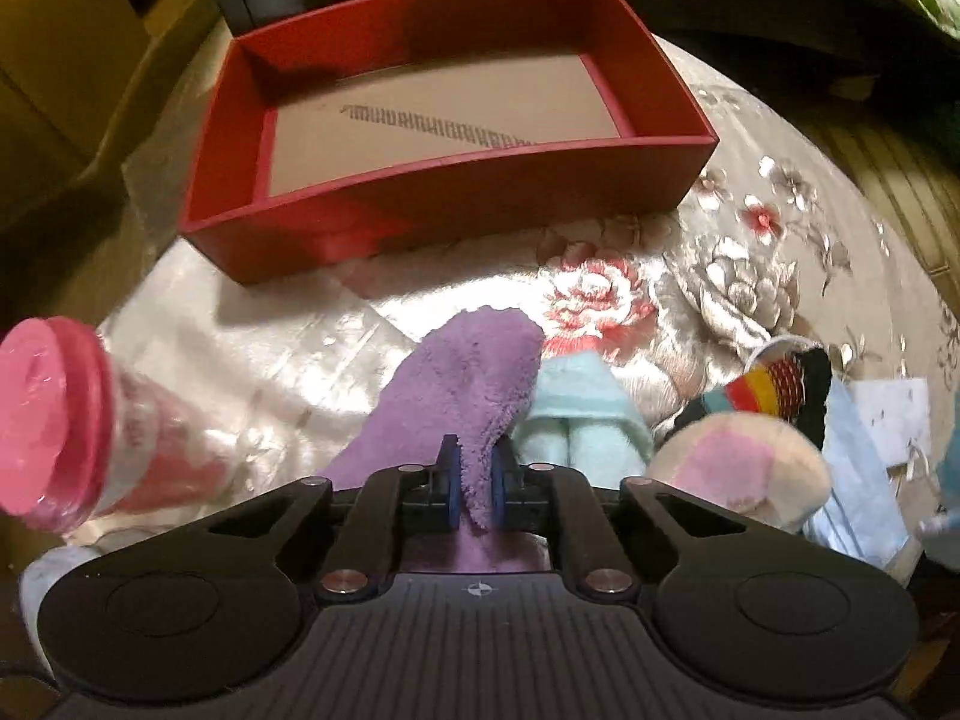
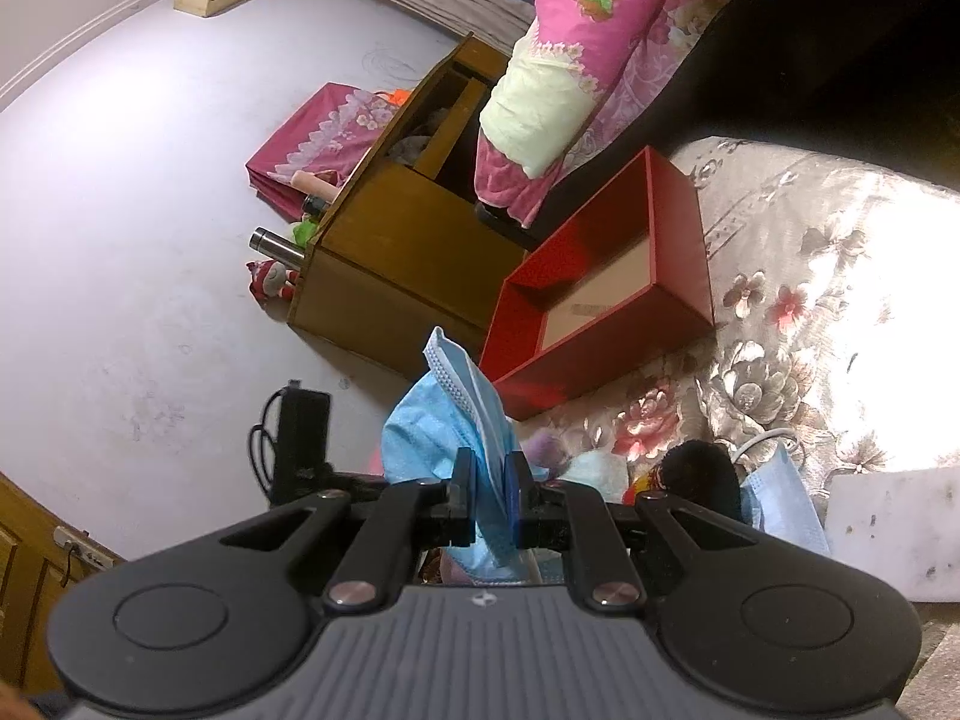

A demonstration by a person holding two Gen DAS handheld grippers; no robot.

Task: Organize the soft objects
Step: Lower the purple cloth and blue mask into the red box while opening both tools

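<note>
My left gripper (image 1: 474, 489) is shut on a fold of a fuzzy purple cloth (image 1: 462, 384) that lies on the flowered bedspread (image 1: 750, 240). Right of it sit a folded pale-blue towel (image 1: 579, 414), a striped sock (image 1: 774, 387) and a pink-and-cream plush ball (image 1: 744, 468). An open red box (image 1: 456, 204) with a bare cardboard bottom stands just beyond. In the right wrist view my right gripper (image 2: 492, 495) is shut on a blue face mask (image 2: 447, 420), held up in the air left of the red box (image 2: 600, 354).
A clear bottle with a pink cap (image 1: 66, 420) stands close at the left. More blue masks (image 1: 858, 480) and white paper (image 1: 894, 420) lie at the right. In the right wrist view a wooden cabinet (image 2: 390, 252) and a pink quilt (image 2: 600, 48) stand behind the box.
</note>
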